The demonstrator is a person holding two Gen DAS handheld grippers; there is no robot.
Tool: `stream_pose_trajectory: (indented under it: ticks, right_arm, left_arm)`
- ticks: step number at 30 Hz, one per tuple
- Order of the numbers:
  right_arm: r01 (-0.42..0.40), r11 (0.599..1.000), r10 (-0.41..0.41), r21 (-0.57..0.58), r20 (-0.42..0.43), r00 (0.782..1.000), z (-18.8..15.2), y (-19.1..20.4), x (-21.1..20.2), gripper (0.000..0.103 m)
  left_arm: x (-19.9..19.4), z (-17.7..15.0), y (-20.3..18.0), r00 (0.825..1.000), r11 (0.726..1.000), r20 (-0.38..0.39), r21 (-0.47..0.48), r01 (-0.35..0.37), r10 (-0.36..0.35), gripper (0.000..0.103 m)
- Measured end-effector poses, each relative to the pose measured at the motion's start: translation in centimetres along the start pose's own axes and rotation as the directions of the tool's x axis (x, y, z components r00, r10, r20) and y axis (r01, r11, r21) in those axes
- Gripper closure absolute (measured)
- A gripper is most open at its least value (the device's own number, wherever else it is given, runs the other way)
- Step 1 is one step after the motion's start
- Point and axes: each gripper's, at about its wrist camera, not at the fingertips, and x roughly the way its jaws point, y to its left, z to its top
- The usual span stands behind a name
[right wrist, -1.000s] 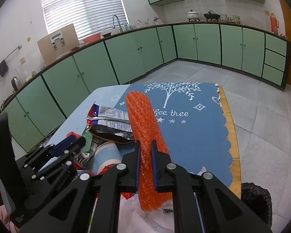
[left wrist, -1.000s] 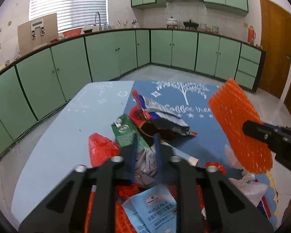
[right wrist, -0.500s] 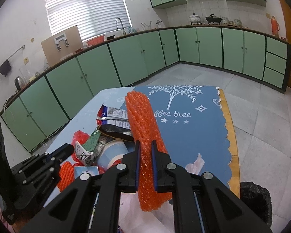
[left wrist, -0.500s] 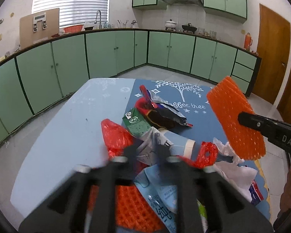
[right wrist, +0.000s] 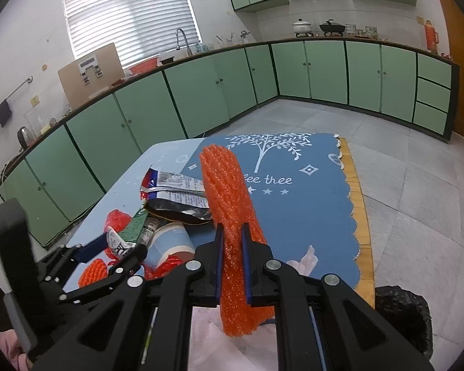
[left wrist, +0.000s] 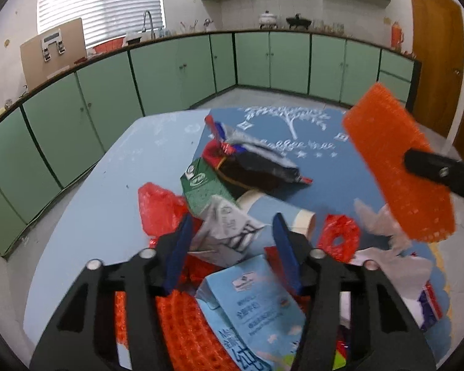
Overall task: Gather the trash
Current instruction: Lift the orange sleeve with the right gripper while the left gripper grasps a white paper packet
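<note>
1. Clamping an orange foam net sleeve (right wrist: 232, 232), the right gripper (right wrist: 232, 266) has its blue pads pressed tight on the sleeve's two sides, which stands nearly upright above the right part of the table (left wrist: 86, 216).
2. The left gripper (left wrist: 232, 247) hangs over the near side of the trash pile with its jaws closing. A crumpled white printed wrapper (left wrist: 229, 232) lies between the blue fingers (left wrist: 179, 250), but the pads do not press on it.
3. Just beyond that wrapper a light blue paper cup (left wrist: 278, 216) lies on its side, its rim toward the right.
4. A green carton (left wrist: 201, 185) lies to the far left of the cup, with a red plastic bag (left wrist: 161, 207) at its left.
5. Farther off, a dark silver-lined snack bag (right wrist: 182, 201) rests on the blue tree-print mat (right wrist: 309, 210).
6. Nearest the left camera lies a pale blue milk carton (left wrist: 256, 303), beside another orange net (left wrist: 182, 318).
7. A red ring of net (left wrist: 340, 238) and white tissue (left wrist: 383, 232) sit to the right.
8. A black bin bag (right wrist: 402, 318) stands off the table's near right corner.
</note>
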Motion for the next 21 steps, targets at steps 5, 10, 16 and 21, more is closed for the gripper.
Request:
stream_pose_trajectory:
  ticks: [5, 10, 16, 21]
  right_arm:
    - [-0.004, 1.000, 0.004, 0.000, -0.009, 1.000, -0.1, 0.1, 0.3, 0.093]
    - [-0.004, 1.000, 0.004, -0.002, 0.004, 1.000, 0.2, 0.2, -0.3, 0.093]
    - [-0.008, 1.000, 0.009, -0.013, 0.029, 1.000, 0.4, 0.6, -1.5, 0.093]
    - [-0.005, 1.000, 0.006, -0.012, 0.047, 0.999, 0.4, 0.6, -2.5, 0.093]
  left_arm:
    - [-0.2, 0.0, 0.6, 1.000, 1.000, 0.016, -0.023, 0.007, -0.007, 0.061]
    - [-2.5, 0.4, 1.1, 0.995, 0.998, 0.092, -0.040, 0.040, -0.036, 0.066]
    - [-5.9, 0.6, 1.0, 0.979, 0.998, 0.194, -0.025, 0.062, -0.056, 0.068]
    - [-7.5, 0.7, 0.9, 0.971, 0.996, 0.225, -0.035, 0.085, -0.075, 0.069]
